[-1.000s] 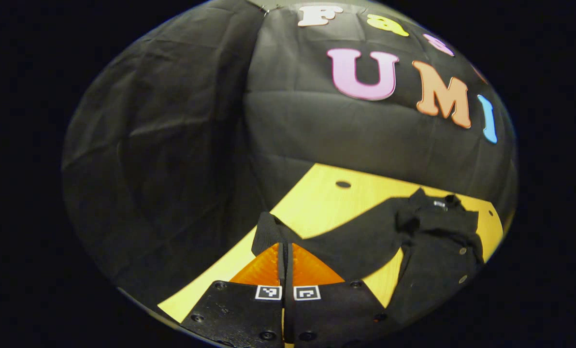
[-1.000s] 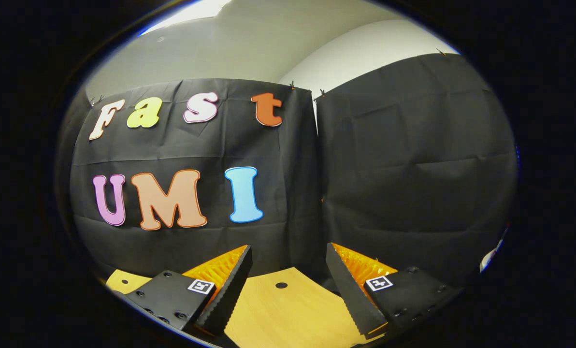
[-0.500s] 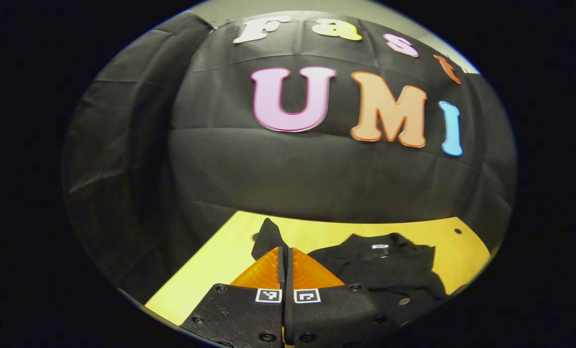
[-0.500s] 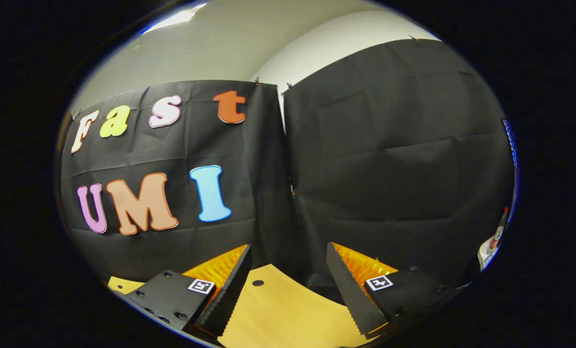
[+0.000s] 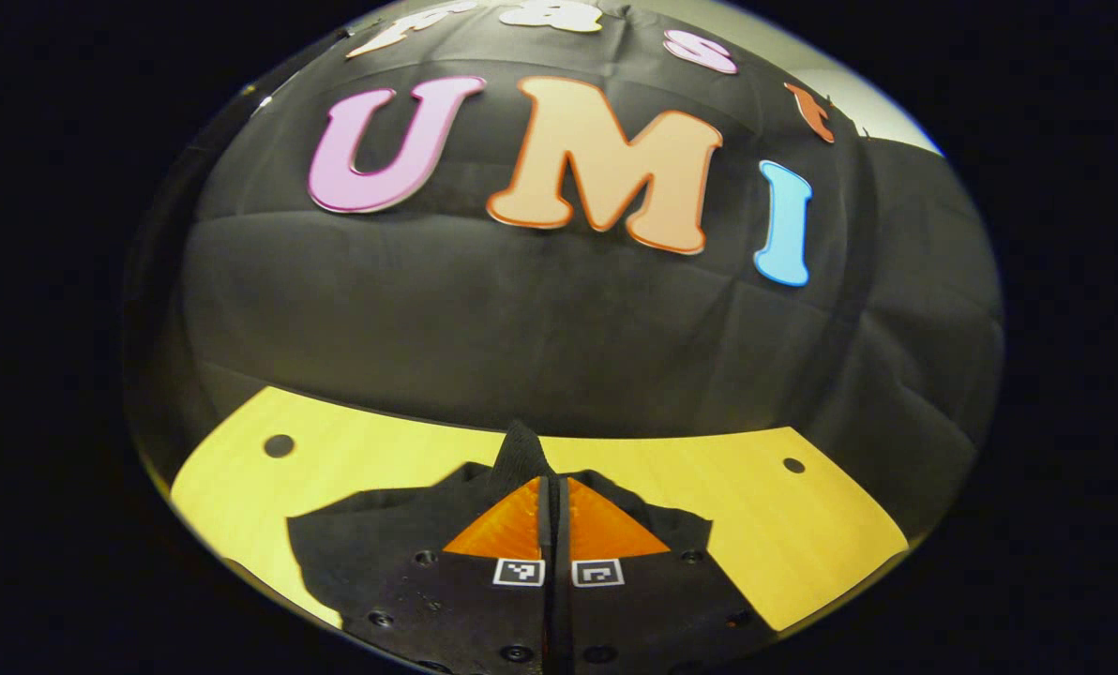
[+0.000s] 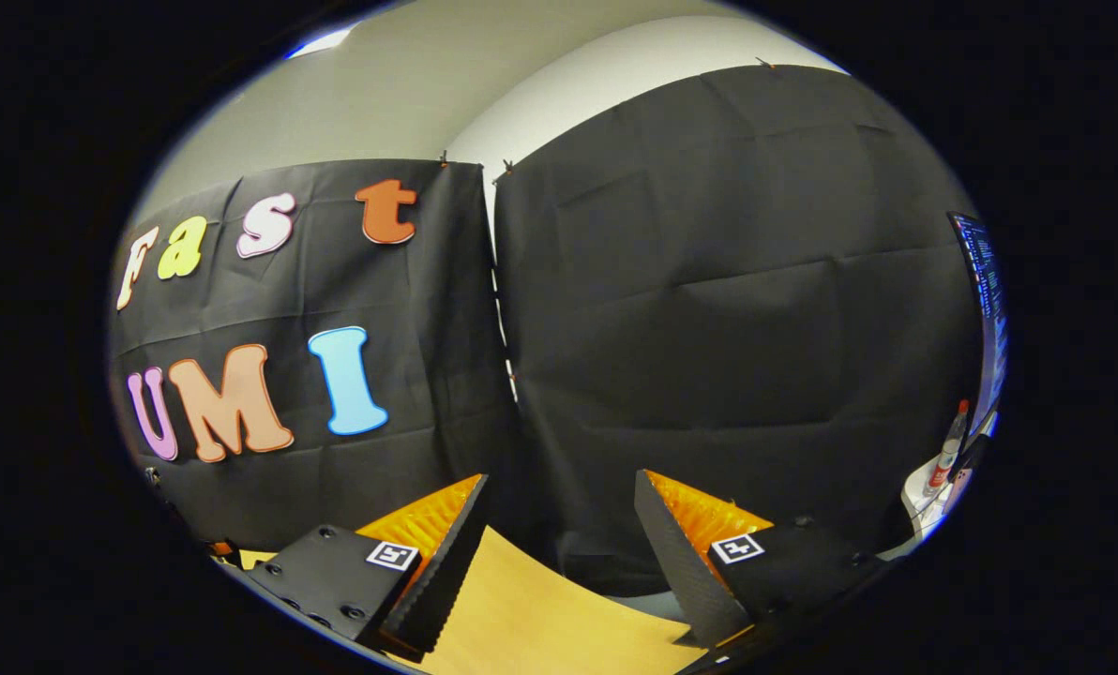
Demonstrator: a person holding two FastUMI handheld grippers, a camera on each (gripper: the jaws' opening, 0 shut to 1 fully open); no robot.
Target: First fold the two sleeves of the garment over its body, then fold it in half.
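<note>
The left gripper [image 5: 553,483], clamped on the sleeve cuff [image 5: 519,453], has swung over the garment [image 5: 371,534]. The right gripper [image 6: 559,525] remains apart.

My left gripper view is dim and sharp, bowed strongly toward its edges; the yellow wooden tabletop [image 5: 803,525] is its brightest patch, and the black fabric garment [image 5: 371,544] loses its folds in darkness. My right gripper view catches ceiling glare at top left.
</note>
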